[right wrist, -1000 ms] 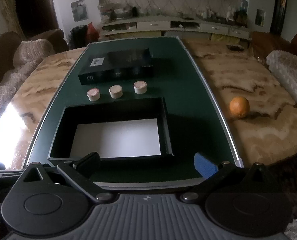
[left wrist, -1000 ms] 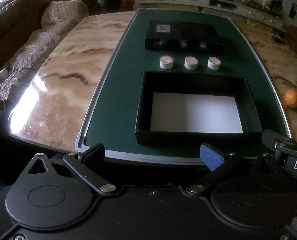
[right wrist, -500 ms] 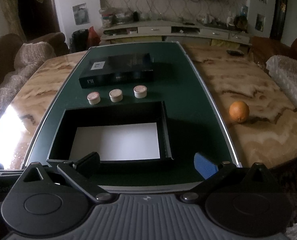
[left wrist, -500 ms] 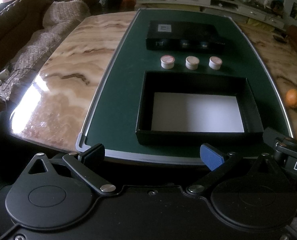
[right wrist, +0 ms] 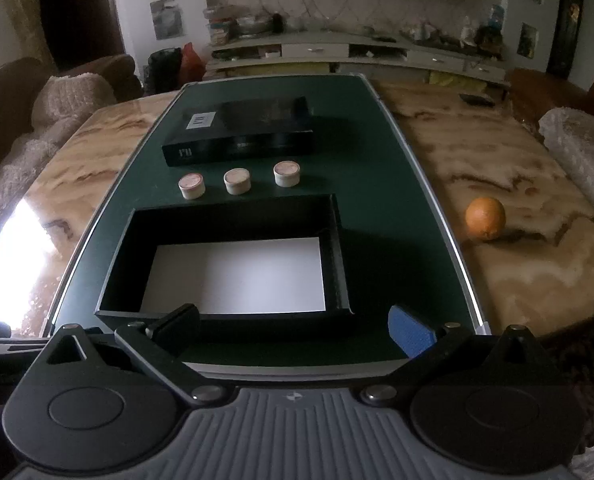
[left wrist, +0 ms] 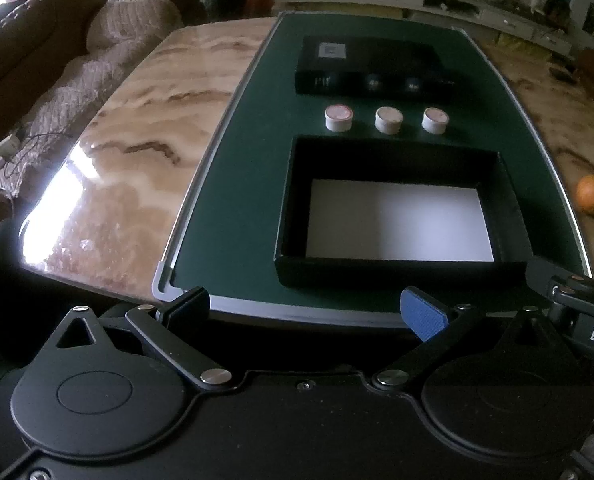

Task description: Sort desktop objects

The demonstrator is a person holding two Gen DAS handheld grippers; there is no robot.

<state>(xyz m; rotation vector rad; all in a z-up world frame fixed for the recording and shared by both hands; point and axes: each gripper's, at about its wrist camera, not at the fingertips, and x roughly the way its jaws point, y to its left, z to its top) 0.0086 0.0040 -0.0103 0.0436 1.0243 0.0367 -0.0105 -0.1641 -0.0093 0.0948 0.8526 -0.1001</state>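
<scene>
An open black box (left wrist: 397,148) (right wrist: 233,210) with a white floor sits on a dark green mat (left wrist: 233,200) (right wrist: 381,208). Behind it stand three small white round jars in a row: left (left wrist: 338,117) (right wrist: 192,186), middle (left wrist: 388,119) (right wrist: 237,181), right (left wrist: 435,120) (right wrist: 286,173). A closed black box (left wrist: 373,66) (right wrist: 241,132) lies behind them. My left gripper (left wrist: 303,310) is open and empty at the mat's near edge. My right gripper (right wrist: 293,326) is open and empty, just before the open box's front wall.
The mat lies on a marble table (left wrist: 137,120) (right wrist: 517,240). An orange (left wrist: 591,194) (right wrist: 485,218) rests on the marble to the right of the mat. Sofas with throws stand to the left (left wrist: 57,60) and right (right wrist: 577,140). A TV cabinet (right wrist: 337,54) is behind.
Both grippers have tilted up and drawn back slightly, so the table objects sit a little lower in view. Nothing on the table has moved.
</scene>
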